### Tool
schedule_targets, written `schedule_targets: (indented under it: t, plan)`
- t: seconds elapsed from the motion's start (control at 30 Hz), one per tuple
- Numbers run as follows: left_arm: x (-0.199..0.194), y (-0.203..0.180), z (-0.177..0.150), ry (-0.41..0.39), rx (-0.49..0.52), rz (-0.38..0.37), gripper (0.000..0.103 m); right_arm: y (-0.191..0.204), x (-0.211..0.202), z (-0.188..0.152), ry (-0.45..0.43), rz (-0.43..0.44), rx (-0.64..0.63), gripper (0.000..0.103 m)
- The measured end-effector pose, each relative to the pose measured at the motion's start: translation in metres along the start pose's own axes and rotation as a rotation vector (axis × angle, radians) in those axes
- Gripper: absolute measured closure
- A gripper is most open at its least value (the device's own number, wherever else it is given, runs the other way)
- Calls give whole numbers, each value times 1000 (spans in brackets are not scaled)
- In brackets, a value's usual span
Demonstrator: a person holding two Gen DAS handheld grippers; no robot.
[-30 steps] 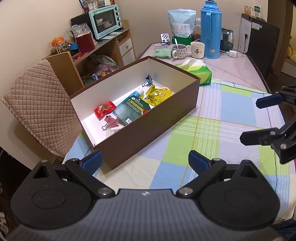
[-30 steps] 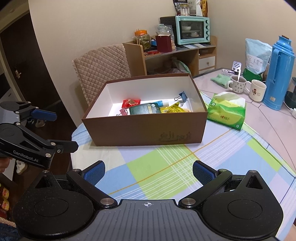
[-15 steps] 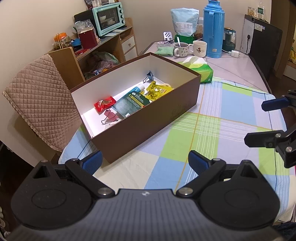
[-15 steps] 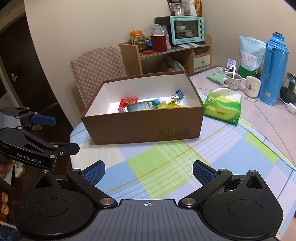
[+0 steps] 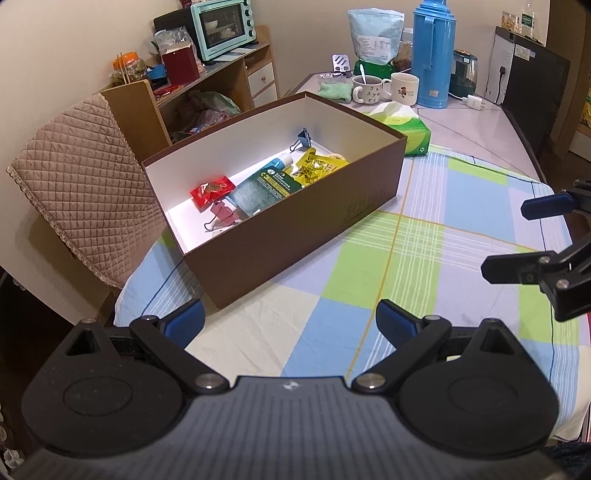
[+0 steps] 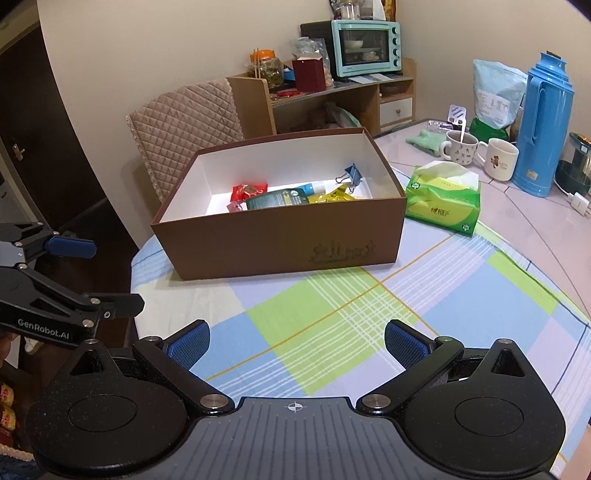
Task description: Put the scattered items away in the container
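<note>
A brown box [image 5: 295,236] [image 6: 280,240] with a white inside stands on the checked tablecloth. It holds a red packet [image 5: 212,191] [image 6: 249,190], a pink binder clip [image 5: 222,218], a dark green packet [image 5: 266,186] [image 6: 277,199], a yellow packet [image 5: 314,168] [image 6: 330,196], a blue-capped tube [image 5: 281,161] and a blue binder clip [image 5: 303,138] [image 6: 351,175]. My left gripper [image 5: 291,325] [image 6: 107,275] is open and holds nothing, near the box's close corner. My right gripper [image 6: 297,345] [image 5: 513,236] is open and holds nothing, in front of the box's long side.
A green tissue pack [image 5: 404,127] [image 6: 445,201] lies beside the box's far end. Two mugs [image 6: 480,151], a blue thermos [image 6: 541,125] and a bag [image 5: 375,35] stand at the back. A quilted chair [image 5: 77,184] is behind the box. The table's edge drops off at the left [image 6: 135,266].
Both grippers have drawn back and risen a little from the box, which looks smaller and further off. Both stay open with nothing in them. The box's contents have not moved.
</note>
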State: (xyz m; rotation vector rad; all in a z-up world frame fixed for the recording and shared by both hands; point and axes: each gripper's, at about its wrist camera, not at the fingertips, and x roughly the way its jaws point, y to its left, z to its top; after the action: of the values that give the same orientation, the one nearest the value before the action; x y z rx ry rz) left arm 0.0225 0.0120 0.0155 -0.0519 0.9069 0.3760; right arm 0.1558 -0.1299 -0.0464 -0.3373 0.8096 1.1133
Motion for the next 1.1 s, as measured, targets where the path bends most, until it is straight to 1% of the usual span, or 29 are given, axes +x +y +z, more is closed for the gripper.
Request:
schedule_targets:
  t: [0.57, 1.1]
  plan:
    - [11, 2, -8, 31, -30, 4, 5, 3, 15, 6, 19, 11, -23, 0]
    - [30, 5, 3, 51, -42, 31, 5, -6, 37, 19, 47, 33, -33, 0]
